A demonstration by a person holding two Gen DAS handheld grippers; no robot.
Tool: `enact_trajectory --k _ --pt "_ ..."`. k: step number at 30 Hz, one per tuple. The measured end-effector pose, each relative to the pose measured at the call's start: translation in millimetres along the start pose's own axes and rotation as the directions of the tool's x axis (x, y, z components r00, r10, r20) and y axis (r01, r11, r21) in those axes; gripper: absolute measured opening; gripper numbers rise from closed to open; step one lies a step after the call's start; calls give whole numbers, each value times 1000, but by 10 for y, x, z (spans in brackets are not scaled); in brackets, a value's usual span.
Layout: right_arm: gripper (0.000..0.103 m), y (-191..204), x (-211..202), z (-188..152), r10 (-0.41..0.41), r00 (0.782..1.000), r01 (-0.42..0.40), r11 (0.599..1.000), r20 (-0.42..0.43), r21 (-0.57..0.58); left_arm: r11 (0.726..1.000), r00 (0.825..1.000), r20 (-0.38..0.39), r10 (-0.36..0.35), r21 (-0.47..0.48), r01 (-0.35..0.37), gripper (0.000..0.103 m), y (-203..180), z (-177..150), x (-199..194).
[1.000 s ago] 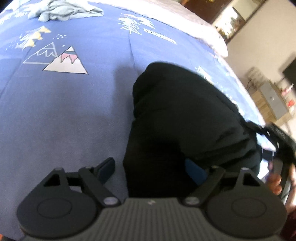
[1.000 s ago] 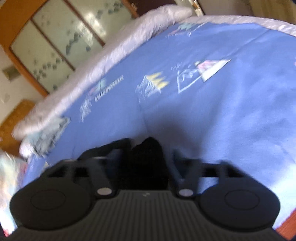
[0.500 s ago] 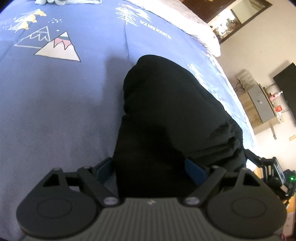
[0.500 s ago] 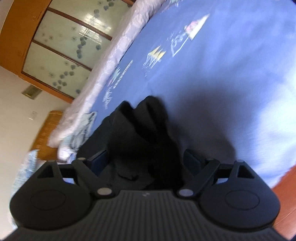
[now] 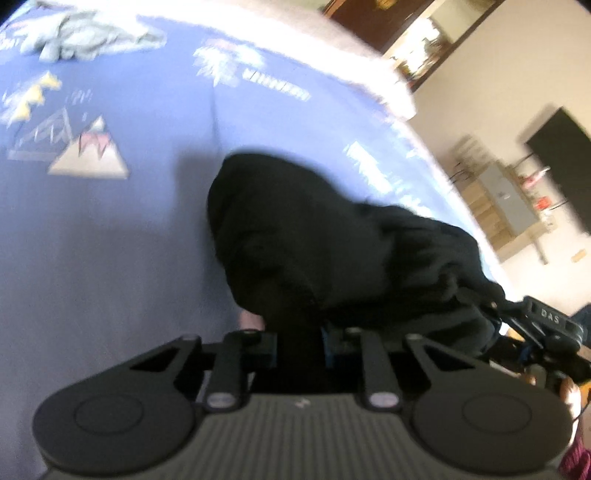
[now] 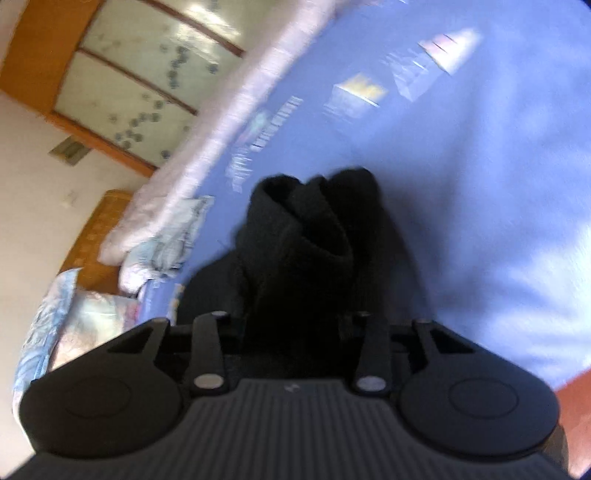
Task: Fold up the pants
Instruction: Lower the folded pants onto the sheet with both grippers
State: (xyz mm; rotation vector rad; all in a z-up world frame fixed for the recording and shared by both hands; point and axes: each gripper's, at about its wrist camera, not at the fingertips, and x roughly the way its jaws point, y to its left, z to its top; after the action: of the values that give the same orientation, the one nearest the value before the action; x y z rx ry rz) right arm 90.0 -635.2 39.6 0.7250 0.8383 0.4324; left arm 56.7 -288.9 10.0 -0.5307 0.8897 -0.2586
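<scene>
Black soft bunched pants [image 5: 332,251] on blue printed bedsheet [image 5: 110,240], barely folded; pinched by left gripper [image 5: 299,341] and right gripper [image 6: 295,332], jaws just closing on cloth.

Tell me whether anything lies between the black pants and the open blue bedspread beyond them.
Nothing visible: the black pants sit bunched in both the left gripper and right gripper, with bare blue bedspread ahead. The crumpled grey garment lies far off.

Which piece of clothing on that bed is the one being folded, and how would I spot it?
Start at the blue bedspread printed with mountains. In its middle lies a bunched heap, the black pants, held at the near edge. Plain black sets it apart from the pale grey-blue garment crumpled by the white far border.
</scene>
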Motion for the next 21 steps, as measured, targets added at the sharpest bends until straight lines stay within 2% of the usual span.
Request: enact_trajectory --k 3,7,11,14,17,21 --pt "40 434 16 105 51 998 -48 994 27 -101 1000 997 75 -26 -3 26 17 -9 150 -233" --pt "40 916 241 247 135 991 -127 973 26 -192 996 983 177 -51 -60 62 17 184 377 -580" --pt "40 1369 708 375 188 982 -185 945 -16 -270 994 964 266 -2 -106 31 17 505 660 -894" --pt "39 1750 1105 399 224 974 -221 906 -34 -360 987 944 327 39 -162 16 17 795 913 -1127" --pt "39 2009 1409 456 251 967 -248 879 -46 -407 980 933 351 74 -200 -2 16 1013 1234 -1193" --pt "38 2232 1754 779 242 970 -218 872 -2 -438 981 929 362 82 -196 -11 17 1117 1799 -1038"
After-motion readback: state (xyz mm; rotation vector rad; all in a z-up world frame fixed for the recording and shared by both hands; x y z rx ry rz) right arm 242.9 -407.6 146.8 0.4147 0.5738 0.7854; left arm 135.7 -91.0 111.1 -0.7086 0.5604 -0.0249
